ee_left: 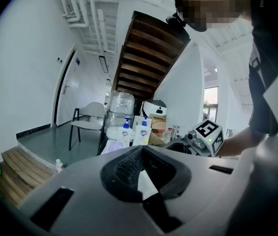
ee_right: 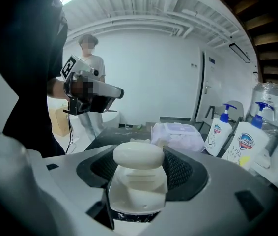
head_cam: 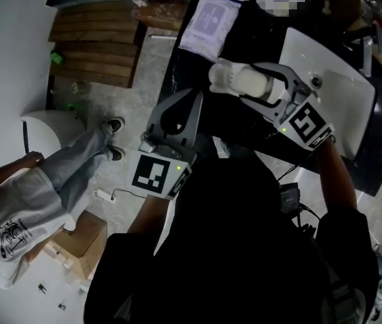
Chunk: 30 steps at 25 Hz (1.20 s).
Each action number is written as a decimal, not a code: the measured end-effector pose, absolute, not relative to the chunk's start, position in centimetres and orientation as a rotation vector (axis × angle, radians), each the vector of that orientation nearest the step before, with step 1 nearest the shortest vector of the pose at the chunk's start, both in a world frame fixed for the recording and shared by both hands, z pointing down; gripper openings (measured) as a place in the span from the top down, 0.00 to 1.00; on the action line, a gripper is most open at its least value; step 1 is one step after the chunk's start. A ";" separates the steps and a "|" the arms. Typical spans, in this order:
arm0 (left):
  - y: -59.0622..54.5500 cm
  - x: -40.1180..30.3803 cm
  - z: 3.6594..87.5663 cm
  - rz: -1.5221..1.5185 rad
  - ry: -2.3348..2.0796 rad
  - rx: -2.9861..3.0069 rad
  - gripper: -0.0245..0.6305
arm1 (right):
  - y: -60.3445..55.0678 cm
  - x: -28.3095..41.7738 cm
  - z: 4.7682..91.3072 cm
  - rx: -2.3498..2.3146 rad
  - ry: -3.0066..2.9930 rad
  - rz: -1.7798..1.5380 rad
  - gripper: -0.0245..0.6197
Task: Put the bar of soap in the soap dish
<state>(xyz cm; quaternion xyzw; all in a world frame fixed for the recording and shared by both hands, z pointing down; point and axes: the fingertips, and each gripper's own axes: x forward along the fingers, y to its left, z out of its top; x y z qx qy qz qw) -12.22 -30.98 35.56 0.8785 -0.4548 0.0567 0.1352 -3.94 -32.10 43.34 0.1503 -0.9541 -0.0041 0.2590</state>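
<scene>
Pale oval bar of soap [ee_right: 138, 156]: clamped in right gripper [head_cam: 238, 81] above black counter [head_cam: 245, 32] beside white basin [head_cam: 333, 100], long axis across the jaws, white ribbed piece [ee_right: 136, 191] beneath, possibly the dish; left gripper [ee_left: 141, 173] closed, empty, alongside.

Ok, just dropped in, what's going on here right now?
A person holds a gripper in each hand above a dark counter beside a white sink. The right gripper is shut on what looks like the white soap dish, with the bar of soap lying on top of it, apparently held off the counter. The left gripper is shut and empty.
</scene>
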 end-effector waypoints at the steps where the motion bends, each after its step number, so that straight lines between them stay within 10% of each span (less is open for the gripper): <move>1: -31.0 -12.3 35.6 0.162 -1.317 2.543 0.96 | -32.1 -4.0 43.5 0.402 -2.581 -0.007 0.53; 30: -31.5 -13.2 36.2 0.167 -1.327 2.515 0.96 | -32.2 -4.6 46.5 0.127 -2.320 -0.122 0.53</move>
